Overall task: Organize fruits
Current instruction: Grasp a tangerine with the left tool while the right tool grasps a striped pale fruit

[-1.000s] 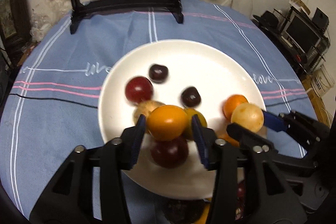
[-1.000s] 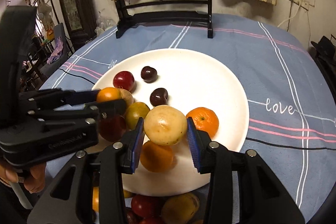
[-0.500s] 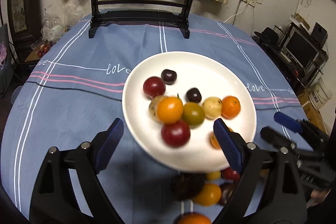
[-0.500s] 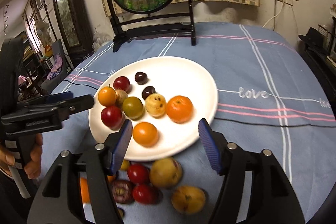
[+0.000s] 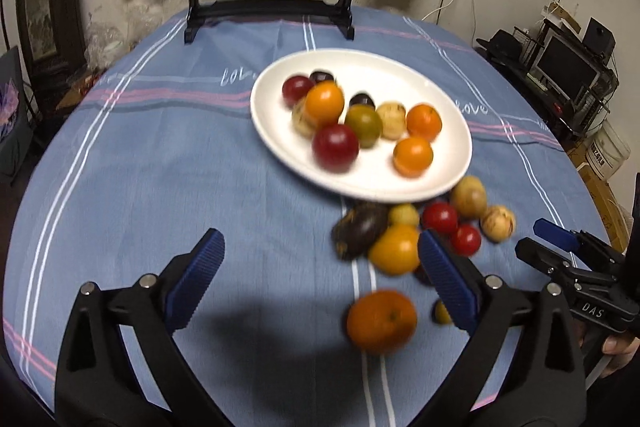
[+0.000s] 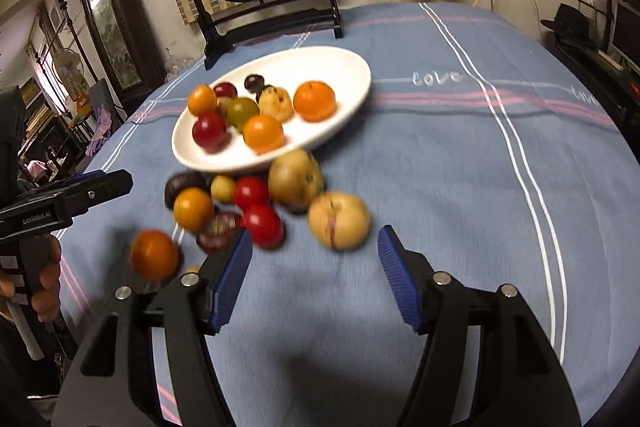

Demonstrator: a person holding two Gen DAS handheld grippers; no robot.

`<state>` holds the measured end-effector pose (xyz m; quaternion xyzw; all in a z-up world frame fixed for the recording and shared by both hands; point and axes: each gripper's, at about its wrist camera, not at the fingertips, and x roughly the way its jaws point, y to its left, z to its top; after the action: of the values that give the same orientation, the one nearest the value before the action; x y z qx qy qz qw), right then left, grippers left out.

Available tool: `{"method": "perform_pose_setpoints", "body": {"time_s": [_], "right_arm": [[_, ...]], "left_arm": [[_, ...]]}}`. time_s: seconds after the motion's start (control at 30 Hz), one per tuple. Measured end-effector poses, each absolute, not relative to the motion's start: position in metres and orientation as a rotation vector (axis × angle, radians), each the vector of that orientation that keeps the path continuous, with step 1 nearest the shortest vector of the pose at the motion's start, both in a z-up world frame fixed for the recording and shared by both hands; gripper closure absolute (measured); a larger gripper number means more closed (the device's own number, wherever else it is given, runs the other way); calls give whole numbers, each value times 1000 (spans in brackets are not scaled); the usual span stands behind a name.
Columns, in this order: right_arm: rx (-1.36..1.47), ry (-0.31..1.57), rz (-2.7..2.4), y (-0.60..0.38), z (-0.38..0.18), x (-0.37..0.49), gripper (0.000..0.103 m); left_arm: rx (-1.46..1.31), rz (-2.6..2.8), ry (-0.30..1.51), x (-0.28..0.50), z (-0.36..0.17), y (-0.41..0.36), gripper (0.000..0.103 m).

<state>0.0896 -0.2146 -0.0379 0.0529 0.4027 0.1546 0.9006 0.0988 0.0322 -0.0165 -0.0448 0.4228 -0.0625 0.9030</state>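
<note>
A white plate (image 5: 448, 131) (image 6: 344, 75) on the blue tablecloth holds several fruits, among them an orange fruit (image 5: 324, 103) and a pale yellow fruit (image 5: 391, 119) (image 6: 275, 102). More fruits lie loose on the cloth in front of the plate: a large orange (image 5: 381, 321) (image 6: 154, 254), red tomatoes (image 5: 440, 218) (image 6: 262, 223), a yellow-brown fruit (image 6: 339, 219), a dark purple one (image 5: 360, 229). My left gripper (image 5: 320, 283) is open and empty, near the loose pile. My right gripper (image 6: 312, 277) is open and empty, just in front of the yellow-brown fruit.
A round fish picture on a black stand (image 5: 276, 7) (image 6: 256, 15) stands at the table's far side. Each gripper shows at the edge of the other's view, the right one (image 5: 576, 267) and the left one (image 6: 60, 203). Shelves with electronics (image 5: 568, 67) stand beyond the right edge.
Both grippers opened, left the orange and the pale yellow fruit on the plate, and drew back toward me and upward. The loose fruit pile has come into view.
</note>
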Motion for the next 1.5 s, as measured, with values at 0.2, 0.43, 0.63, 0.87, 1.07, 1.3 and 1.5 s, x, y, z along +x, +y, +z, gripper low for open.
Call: {"method": "perform_pose_setpoints", "body": {"time_s": [0.2,0.43,0.63,0.87,1.07,1.3,1.5], "right_arm": [[106,828,323,-218,-39,67,37],[68,845,330,-213,-49,53,37],[79,860,336,-217,-53,53,37],[88,869,339,-217,-55,55,37],[82,866,341,-216,-54,55,37],[76,873,338,-215,-54,57,37],[49,878,321,-212,-52,64,37]], "left_arm": [[-78,-143,887,73,-23,31,4],[-50,-176,904,54,-32,24,4],[-36,-206,928,54,-37,13,4],[-19,-212,958,59,-48,3,4],[-16,-193,967,66,-55,3,4],[39,-220,968,74,-68,-10,44],[52,-266,954,75,-68,-14,57]]}}
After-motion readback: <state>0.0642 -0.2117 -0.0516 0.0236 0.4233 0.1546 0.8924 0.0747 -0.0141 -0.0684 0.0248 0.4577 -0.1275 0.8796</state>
